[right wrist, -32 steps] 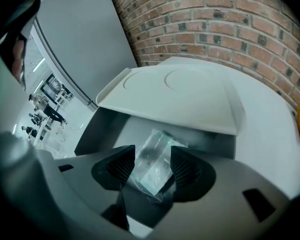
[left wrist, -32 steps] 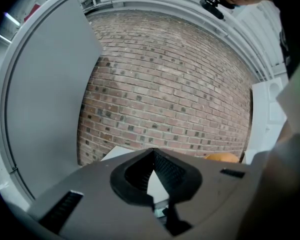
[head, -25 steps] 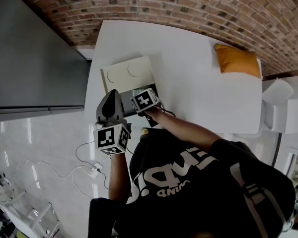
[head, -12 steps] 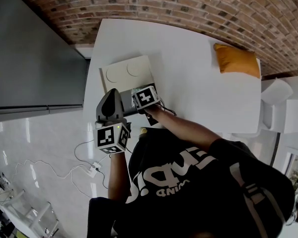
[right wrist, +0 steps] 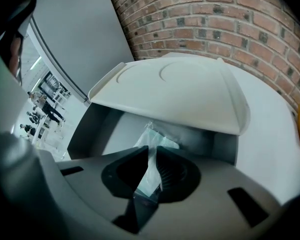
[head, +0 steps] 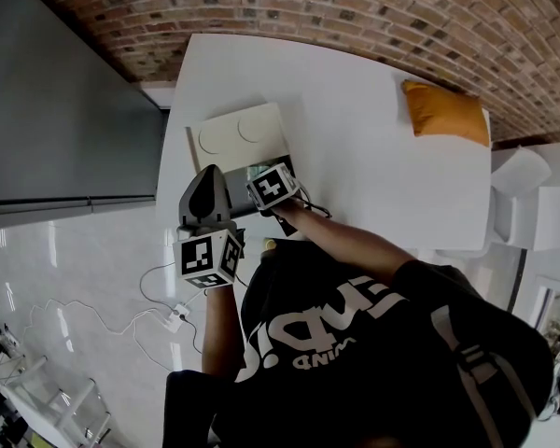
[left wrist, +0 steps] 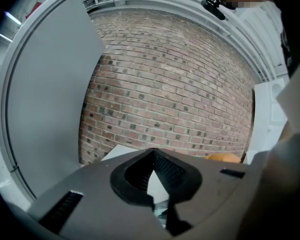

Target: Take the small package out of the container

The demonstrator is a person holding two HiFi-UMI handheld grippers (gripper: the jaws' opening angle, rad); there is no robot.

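A grey container (right wrist: 97,129) with a cream lid (right wrist: 175,91) raised over it stands on the white table (head: 355,138). Inside it lies the small package (right wrist: 152,140), a clear, crinkly plastic bag. My right gripper (right wrist: 151,151) reaches into the container's mouth. Its jaws are closing, and the bag is pinched thin between the pads. In the head view the right gripper (head: 261,175) is at the container's front edge, below the lid (head: 238,136). My left gripper (head: 205,187) hovers beside the container's left side, off the table edge. The left gripper (left wrist: 152,154) is shut and holds nothing.
An orange cushion (head: 445,113) lies at the table's far right. A brick wall (head: 355,7) runs behind the table and a grey panel (head: 65,110) stands to the left. A cable (head: 168,320) lies on the tiled floor, and white furniture (head: 532,203) stands at the right.
The right gripper's marker cube has shifted only slightly at the container's mouth. The left gripper has barely moved.
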